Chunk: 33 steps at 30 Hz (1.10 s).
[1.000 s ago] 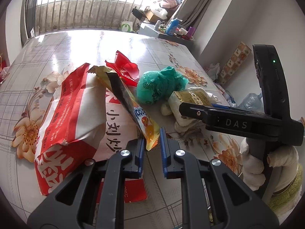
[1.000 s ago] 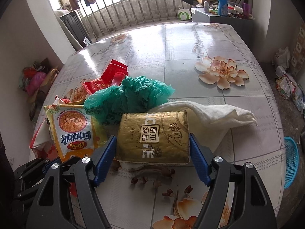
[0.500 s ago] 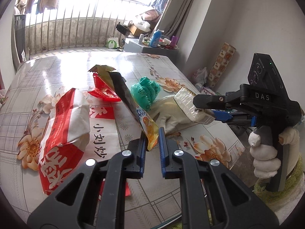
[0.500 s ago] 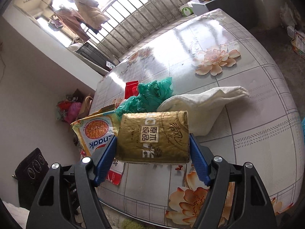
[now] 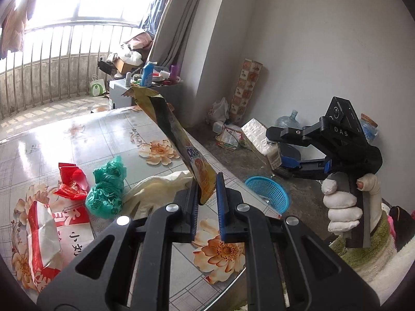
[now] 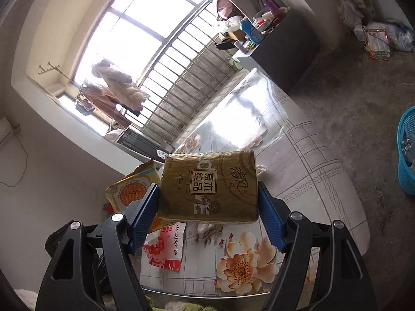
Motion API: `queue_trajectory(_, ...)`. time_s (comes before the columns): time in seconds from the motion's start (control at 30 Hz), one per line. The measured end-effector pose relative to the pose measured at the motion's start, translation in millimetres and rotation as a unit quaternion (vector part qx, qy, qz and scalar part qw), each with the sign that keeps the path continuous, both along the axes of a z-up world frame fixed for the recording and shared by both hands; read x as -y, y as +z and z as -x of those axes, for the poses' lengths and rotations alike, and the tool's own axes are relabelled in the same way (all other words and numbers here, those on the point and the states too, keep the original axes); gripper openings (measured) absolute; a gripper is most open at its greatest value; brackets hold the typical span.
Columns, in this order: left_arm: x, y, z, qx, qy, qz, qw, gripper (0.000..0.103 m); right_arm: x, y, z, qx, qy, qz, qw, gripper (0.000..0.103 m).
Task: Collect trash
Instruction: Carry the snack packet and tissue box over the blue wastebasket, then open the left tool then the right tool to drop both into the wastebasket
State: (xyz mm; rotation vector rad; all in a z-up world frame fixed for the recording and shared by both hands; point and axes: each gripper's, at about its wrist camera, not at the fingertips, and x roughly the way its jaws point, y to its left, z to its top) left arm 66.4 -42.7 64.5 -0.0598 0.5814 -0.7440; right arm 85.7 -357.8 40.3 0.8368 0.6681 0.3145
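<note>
A glossy flower-print table anchors a cluttered room, and everything else sits in relation to it. Still lying on the table's near end is a big red-and-white snack bag, with a cream cloth spread beside it toward the table's right edge. Held in the air above the table's near corner, a gold tissue pack is clamped across its width between the blue pads of the right gripper, its jaws spread wide and pressing both short sides of the pack. A blue plastic basket stands on the concrete floor just off the table's right edge. Lifted clear of the tabletop, a yellow snack wrapper juts up and away from the left gripper, whose fingers are nearly closed, pinching the wrapper's lower end. A crumpled green plastic bag rests on the table just left of the cloth, and a torn red wrapper lies touching the green bag's far-left side. A white-gloved hand grips the right gripper's handle beyond the table's right edge.
</note>
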Motion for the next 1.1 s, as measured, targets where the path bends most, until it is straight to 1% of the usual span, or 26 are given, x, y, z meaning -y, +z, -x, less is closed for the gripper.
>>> queue_trajectory(0.07,28.9,6.4,-14.4,-0.011,-0.041,0.001,0.9991,0.011,37.5,-1.4,19.8,0.0,-0.066,-0.002,0.998,0.072)
queue_trajectory(0.13,59.0,10.2,-28.2,-0.025,-0.07,-0.006,0.9972,0.011,73.0,-8.4,42.1,-0.006,-0.131,-0.008,0.991,0.072)
queue_trajectory(0.17,78.8,11.1,-36.8,-0.039,-0.093,-0.008,0.9949,0.011,89.2,-12.9,53.0,-0.011,-0.161,-0.011,0.987,0.072)
queue_trajectory(0.23,115.9,10.2,-51.9,-0.069,-0.126,-0.015,0.9895,0.011,117.0,-24.8,73.6,-0.025,-0.219,-0.017,0.975,0.072)
queue_trajectory(0.33,173.5,1.9,-69.7,-0.117,-0.17,-0.028,0.978,0.011,151.3,-49.5,97.1,-0.057,-0.294,-0.02,0.954,0.072)
queue_trajectory(0.37,195.5,-4.3,-71.6,-0.132,-0.186,-0.034,0.9731,0.011,161.0,-58.4,101.8,-0.069,-0.315,-0.021,0.946,0.072)
queue_trajectory(0.47,254.7,-14.6,-90.0,-0.165,-0.211,-0.043,0.9626,0.011,186.6,-87.3,107.9,-0.099,-0.363,-0.031,0.926,0.072)
queue_trajectory(0.5,275.3,-20.0,-94.7,-0.177,-0.221,-0.046,0.958,0.011,197.3,-99.8,108.3,-0.109,-0.374,-0.042,0.92,0.072)
queue_trajectory(0.53,293.3,-26.6,-99.9,-0.183,-0.225,-0.053,0.9555,0.011,205.4,-111.8,108.3,-0.117,-0.384,-0.054,0.914,0.072)
queue_trajectory(0.67,366.5,-61.7,-113.4,-0.195,-0.251,-0.093,0.9434,0.011,238.1,-156.4,104.1,-0.145,-0.414,-0.083,0.895,0.072)
queue_trajectory(0.73,402.8,-82.0,-124.0,-0.209,-0.258,-0.111,0.9369,0.011,254.7,-177.9,97.9,-0.158,-0.423,-0.096,0.887,0.072)
queue_trajectory(0.8,435.4,-100.8,-136.8,-0.224,-0.263,-0.117,0.9312,0.011,271.3,-198.5,89.7,-0.176,-0.431,-0.102,0.879,0.072)
queue_trajectory(0.87,464.2,-115.5,-145.0,-0.231,-0.266,-0.12,0.928,0.012,287.4,-218.8,76.0,-0.191,-0.435,-0.099,0.875,0.072)
queue_trajectory(0.9,479.0,-123.8,-148.0,-0.238,-0.272,-0.12,0.9244,0.016,296.2,-229.6,71.0,-0.198,-0.44,-0.1,0.87,0.072)
queue_trajectory(0.93,496.5,-134.2,-152.1,-0.248,-0.28,-0.126,0.919,0.027,304.1,-241.3,63.9,-0.203,-0.444,-0.102,0.867,0.072)
queue_trajectory(0.97,510.7,-144.9,-154.9,-0.256,-0.281,-0.134,0.9153,0.041,311.9,-253.0,59.2,-0.211,-0.444,-0.099,0.865,0.073)
queue_trajectory(1.0,522.0,-155.7,-157.1,-0.261,-0.275,-0.143,0.9144,0.047,320.0,-268.1,50.1,-0.227,-0.442,-0.094,0.863,0.074)
queue_trajectory(1.03,533.7,-168.1,-158.0,-0.267,-0.27,-0.15,0.9127,0.049,328.3,-285.1,42.7,-0.248,-0.443,-0.09,0.857,0.074)
queue_trajectory(1.1,542.3,-185.4,-156.8,-0.282,-0.266,-0.168,0.9062,0.049,338.3,-312.6,36.6,-0.279,-0.446,-0.095,0.845,0.074)
